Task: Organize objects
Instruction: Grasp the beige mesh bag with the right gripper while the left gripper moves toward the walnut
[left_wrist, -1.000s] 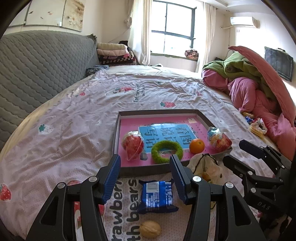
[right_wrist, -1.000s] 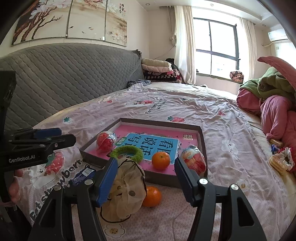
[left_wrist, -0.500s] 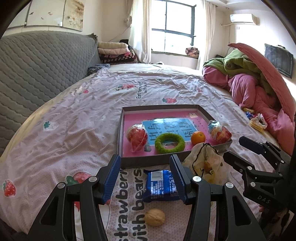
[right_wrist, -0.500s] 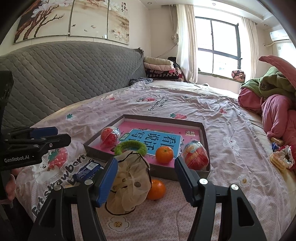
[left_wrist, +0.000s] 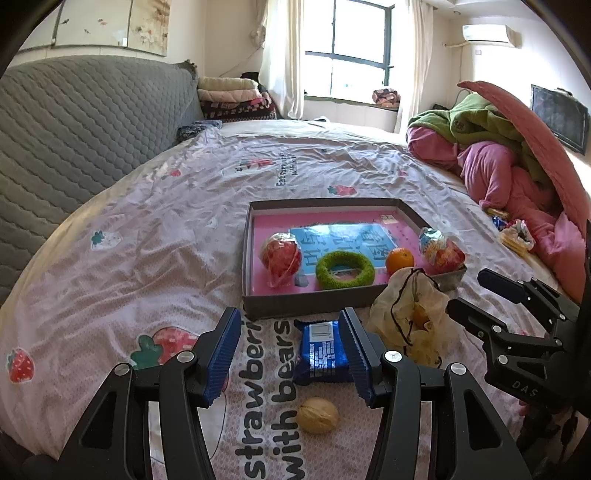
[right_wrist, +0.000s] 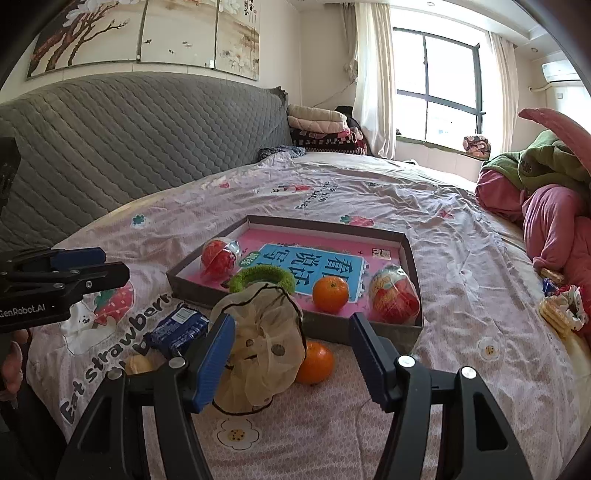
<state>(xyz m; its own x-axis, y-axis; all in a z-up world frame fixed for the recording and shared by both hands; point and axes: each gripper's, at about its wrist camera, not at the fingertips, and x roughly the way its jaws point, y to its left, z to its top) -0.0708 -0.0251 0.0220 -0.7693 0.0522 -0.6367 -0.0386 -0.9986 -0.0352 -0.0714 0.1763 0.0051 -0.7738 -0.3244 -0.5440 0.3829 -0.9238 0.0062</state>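
Lying near the bottom centre of the left wrist view, the blue foil snack packet (left_wrist: 323, 350) rests on the printed bedsheet (left_wrist: 147, 229) between the two blue-padded fingers of the left gripper (left_wrist: 290, 356), which stand wide apart; whether the right pad touches the packet edge I cannot tell. Below it lies a round tan walnut (left_wrist: 317, 414). Above it is the shallow grey cardboard tray (left_wrist: 306, 304) with a pink floor, holding a red fruit in clear wrap (left_wrist: 280, 258), a fuzzy green ring (left_wrist: 345, 268), a small orange (left_wrist: 399, 259) and a second wrapped red fruit (left_wrist: 439, 251) in its right corner. The pale mesh drawstring bag (left_wrist: 410, 314) stands at the tray's near right corner; its contents are hard to make out.

In the right wrist view the right gripper (right_wrist: 291, 362) is also spread open, holding nothing. The mesh bag (right_wrist: 258, 343) is partly covered by its left finger, and a loose orange (right_wrist: 316, 362) behind the bag is half hidden. The walnut (right_wrist: 138, 363) is only partly visible at lower left. The left gripper's body is cut off at the left edge.
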